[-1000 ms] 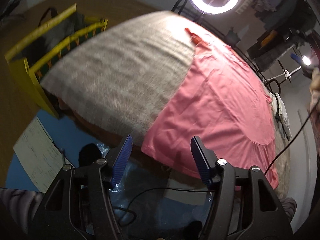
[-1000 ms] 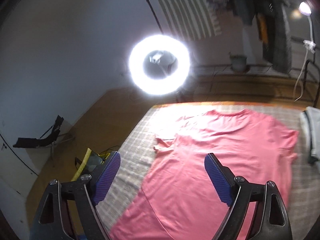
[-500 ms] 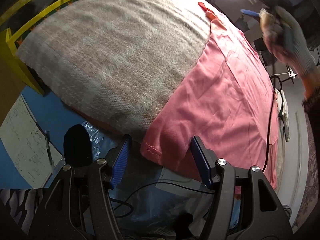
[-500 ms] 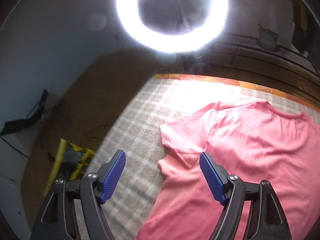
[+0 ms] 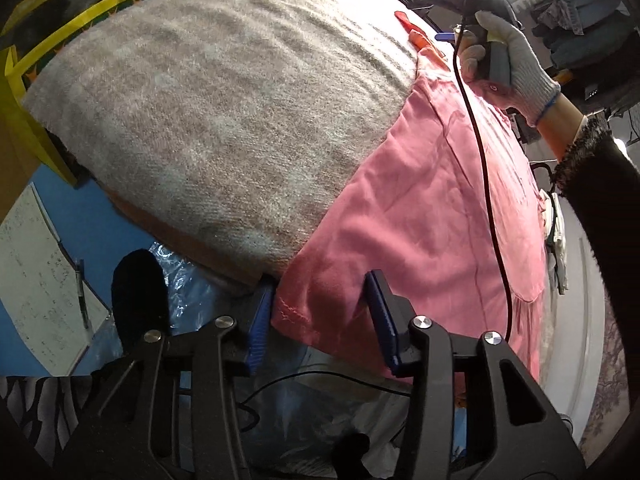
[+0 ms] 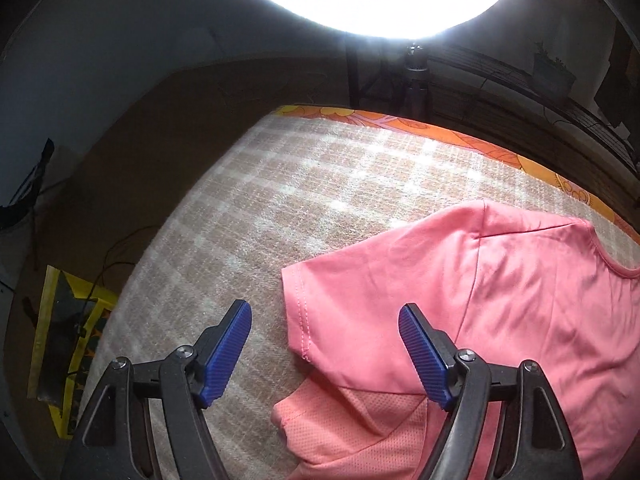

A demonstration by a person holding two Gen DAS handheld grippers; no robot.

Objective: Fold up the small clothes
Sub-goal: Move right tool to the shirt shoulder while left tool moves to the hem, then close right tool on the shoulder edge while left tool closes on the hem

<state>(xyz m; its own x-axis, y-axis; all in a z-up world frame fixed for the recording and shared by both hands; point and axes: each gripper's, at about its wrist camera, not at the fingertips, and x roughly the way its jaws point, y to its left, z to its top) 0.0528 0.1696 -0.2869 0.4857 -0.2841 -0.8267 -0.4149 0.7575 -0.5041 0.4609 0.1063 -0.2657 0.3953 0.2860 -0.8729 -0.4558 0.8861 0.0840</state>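
Pink shirt's (image 5: 420, 216) hem corner now sits between the closing left tongs (image 5: 320, 320), while the right tongs (image 6: 324, 356), apart, have dropped to its sleeve (image 6: 360, 280).

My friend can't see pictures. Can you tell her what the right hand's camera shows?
A pink T-shirt lies flat on a checked blanket, and the right gripper hangs open over its sleeve without touching it. A bright ring light glows above.
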